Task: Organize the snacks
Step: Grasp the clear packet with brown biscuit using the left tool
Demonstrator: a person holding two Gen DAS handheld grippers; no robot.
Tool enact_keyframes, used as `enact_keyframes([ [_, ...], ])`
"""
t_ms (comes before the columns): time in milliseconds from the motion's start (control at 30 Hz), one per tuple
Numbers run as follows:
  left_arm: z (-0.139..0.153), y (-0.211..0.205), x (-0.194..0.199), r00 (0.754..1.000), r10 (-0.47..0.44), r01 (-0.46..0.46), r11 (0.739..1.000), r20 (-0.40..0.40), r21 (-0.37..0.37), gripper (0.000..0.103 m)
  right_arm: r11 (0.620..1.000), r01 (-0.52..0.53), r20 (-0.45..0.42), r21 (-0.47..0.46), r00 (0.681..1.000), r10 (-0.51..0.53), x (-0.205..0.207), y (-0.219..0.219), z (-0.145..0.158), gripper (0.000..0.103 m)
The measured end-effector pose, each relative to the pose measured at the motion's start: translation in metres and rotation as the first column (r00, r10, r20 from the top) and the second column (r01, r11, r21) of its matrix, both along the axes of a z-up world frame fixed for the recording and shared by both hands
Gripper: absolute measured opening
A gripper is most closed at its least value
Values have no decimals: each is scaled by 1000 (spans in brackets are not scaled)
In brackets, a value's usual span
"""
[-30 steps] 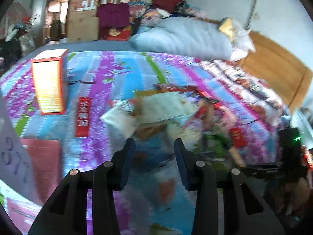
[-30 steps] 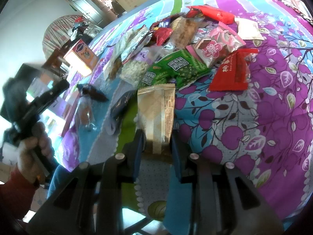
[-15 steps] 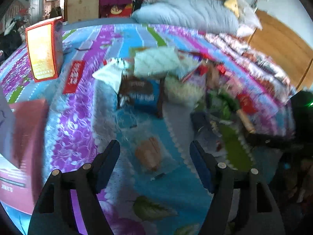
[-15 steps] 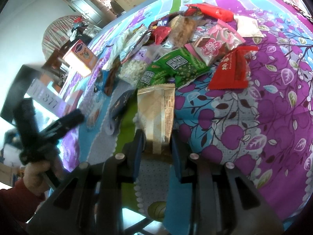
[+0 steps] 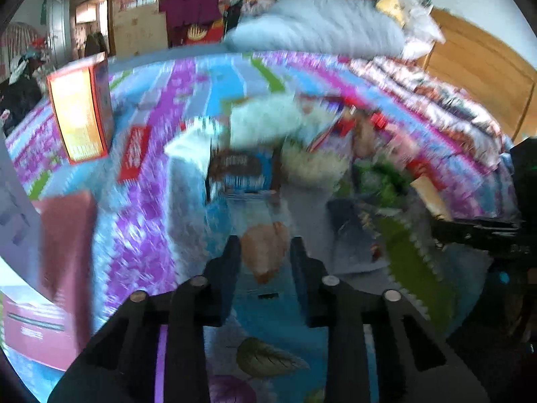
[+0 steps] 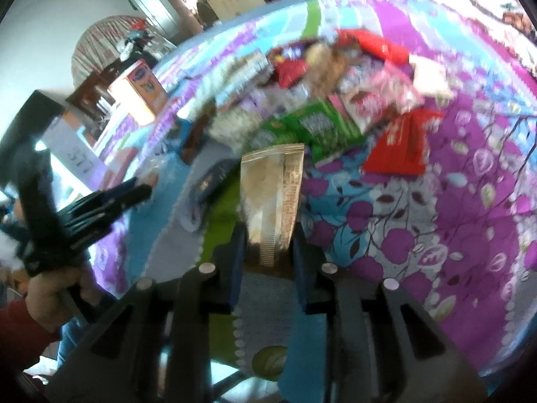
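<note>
Left wrist view, blurred: the left gripper has its jaws drawn close on a clear packet with an orange-brown snack inside, lying on the bed with its purple, blue and green floral cover. The fingers flank the packet on both sides and press against it. Beyond lies the snack pile: a blue pack with a brown band, a whitish bag to its right, a pale green bag behind, and a green pack further right. A flat red packet lies apart to the left, near an upright orange box. A pink box sits at the left edge. A grey pillow lies at the head of the bed.

Right wrist view: the right gripper holds a tan packet by its near end, the jaws narrowing on it as they close; the rest of the packet sticks out forward, towards the pile. Just past its far end sits the green pack, with a pink pack behind it and a red packet to the right. A dark blue packet lies left of the tan one. At the far left a hand in a red sleeve grips the left gripper's handle.
</note>
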State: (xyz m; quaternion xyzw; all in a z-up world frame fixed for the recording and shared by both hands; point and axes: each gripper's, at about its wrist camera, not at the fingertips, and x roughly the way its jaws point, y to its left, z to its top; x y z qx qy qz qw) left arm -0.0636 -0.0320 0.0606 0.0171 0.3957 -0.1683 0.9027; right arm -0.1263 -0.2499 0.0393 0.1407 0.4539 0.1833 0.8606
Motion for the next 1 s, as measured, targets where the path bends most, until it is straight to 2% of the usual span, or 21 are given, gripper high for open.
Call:
enact_keyframes([
  [167,45,15,-13,995,5,0,999,97,-49,23,1000,2,28,11,1000,-2,0,4,16,26],
  [233,52,20,-13,994,15,-8,998,107,-60,23,1000,-1,38,8,999,1,2,10,21,26],
  [267,54,24,-13,994,19,-12,998,104,-68,14,1000,-5,43,5,999,5,3,13,22,26],
  [300,55,24,-14,994,22,-15,998,106,-62,0,1000,-6,46,4,999,6,3,15,24,26],
  [400,45,26,-9,998,0,4,997,59,-72,0,1000,-16,33,1,999,16,5,21,22,26],
  [500,20,26,-3,1000,3,-3,998,5,-58,1,1000,-12,5,3,1000,12,5,23,13,26],
  [533,9,30,1,999,25,-27,998,-36,-61,18,1000,-8,-2,8,1000,8,4,22,11,26],
  [567,1,31,1,997,43,-46,997,-57,-58,39,1000,-7,-3,8,1000,7,3,22,10,26],
  [600,-3,31,0,997,43,-47,997,-63,-63,52,1000,-8,-5,4,1000,8,1,21,8,26],
  [700,-10,19,-3,998,15,-18,998,-60,-56,56,1000,-9,-22,2,1000,9,-1,19,1,26],
  [767,-16,10,0,998,20,-23,998,-54,-51,68,1000,-4,-29,7,1000,4,-1,16,-3,26],
  [800,-19,6,3,998,29,-32,998,-56,-49,70,1000,1,-33,12,999,-1,0,15,-4,26],
  [933,-36,-7,18,996,64,-64,998,-67,2,70,1000,-3,-27,11,1000,3,0,16,-4,27],
  [1000,-46,-13,23,995,54,-51,998,-81,40,69,1000,-7,-34,3,999,7,1,17,-7,27],
])
